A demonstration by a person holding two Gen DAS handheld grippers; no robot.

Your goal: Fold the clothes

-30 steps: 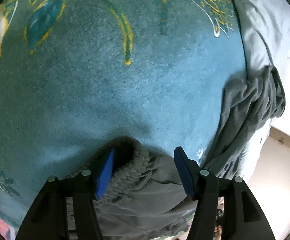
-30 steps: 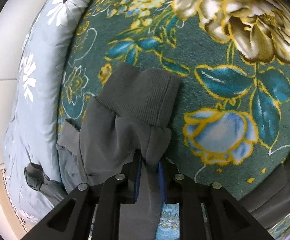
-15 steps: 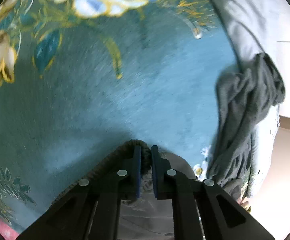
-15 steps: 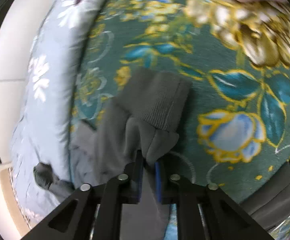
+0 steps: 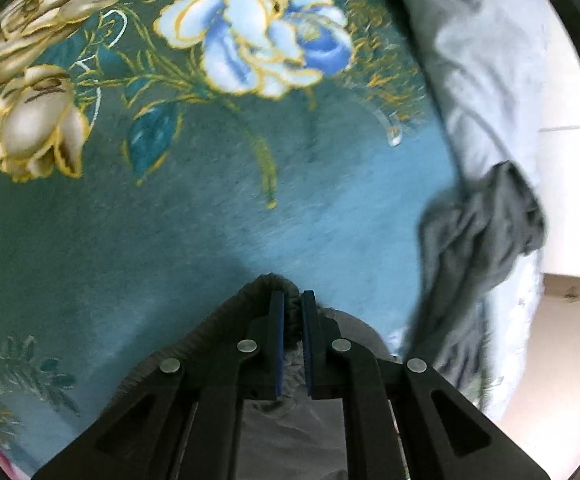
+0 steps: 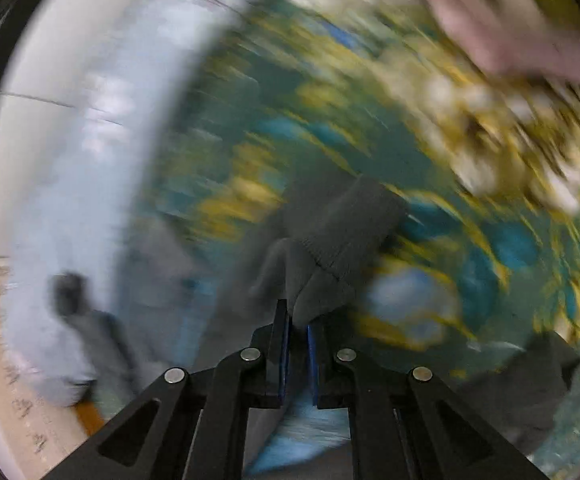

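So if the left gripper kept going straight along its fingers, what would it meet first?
Probably the teal floral blanket just beyond the gathered grey waistband that the left gripper pinches; depth is hard to judge.

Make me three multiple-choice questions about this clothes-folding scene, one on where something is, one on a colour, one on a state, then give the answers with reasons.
1. In the left wrist view, where does the bunched grey garment leg lie?
A. at the blanket's right edge, draped over the pale sheet
B. on the blue flower
C. on the floor

2. What colour is the ground of the floral blanket?
A. red
B. teal
C. white

3. What is the left tool doing?
A. standing wide open
B. shut on nothing
C. shut on the elastic waistband

Answers: 1 A, the grey cloth crosses from the blanket onto the pale sheet at right. 2 B, teal shows between the printed flowers. 3 C, the gathered band is pinched between the blue pads.
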